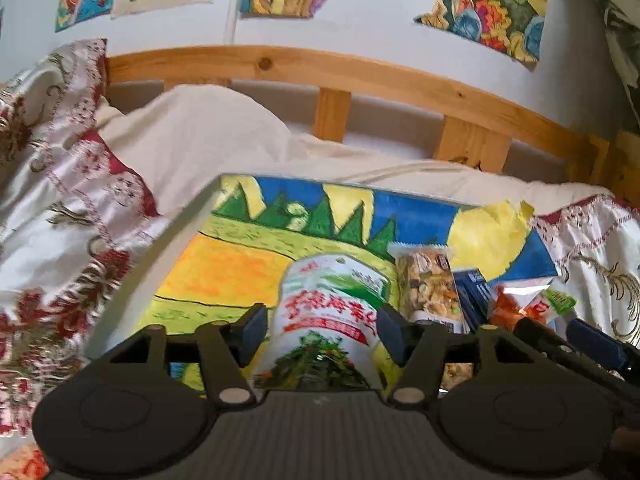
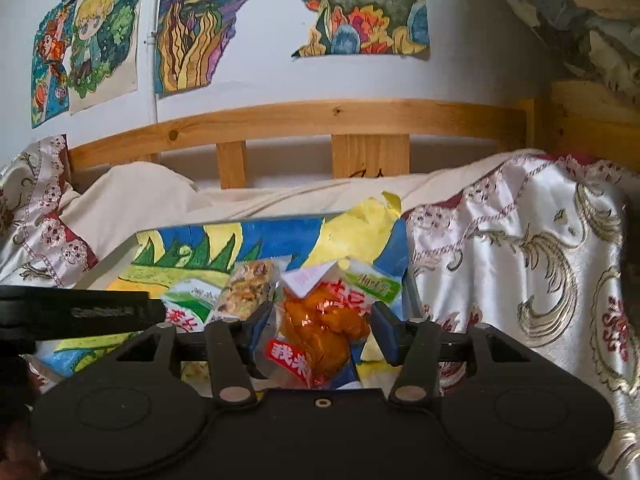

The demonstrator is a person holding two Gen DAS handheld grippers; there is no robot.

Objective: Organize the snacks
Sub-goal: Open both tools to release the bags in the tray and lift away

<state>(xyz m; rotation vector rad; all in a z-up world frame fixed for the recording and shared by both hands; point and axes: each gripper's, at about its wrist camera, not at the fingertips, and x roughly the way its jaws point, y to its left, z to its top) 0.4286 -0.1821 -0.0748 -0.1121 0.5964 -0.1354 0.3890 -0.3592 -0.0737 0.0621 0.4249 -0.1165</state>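
White and green, the seaweed packet (image 1: 330,312) lies on a painted sheet (image 1: 224,264) on the bed, between the parted pads of the left tool (image 1: 322,330), which seem just clear of it. The right tool (image 2: 318,330) stands open around an orange snack bag (image 2: 320,324); a nut bar (image 1: 430,288) lies between both packets.

The left tongs (image 1: 322,330) are matte black, with two round discs on a ribbed grey base, linkage arms with pale round pins, and dark blue pads. The right tongs (image 2: 318,330) look the same, with a small screw in the middle.
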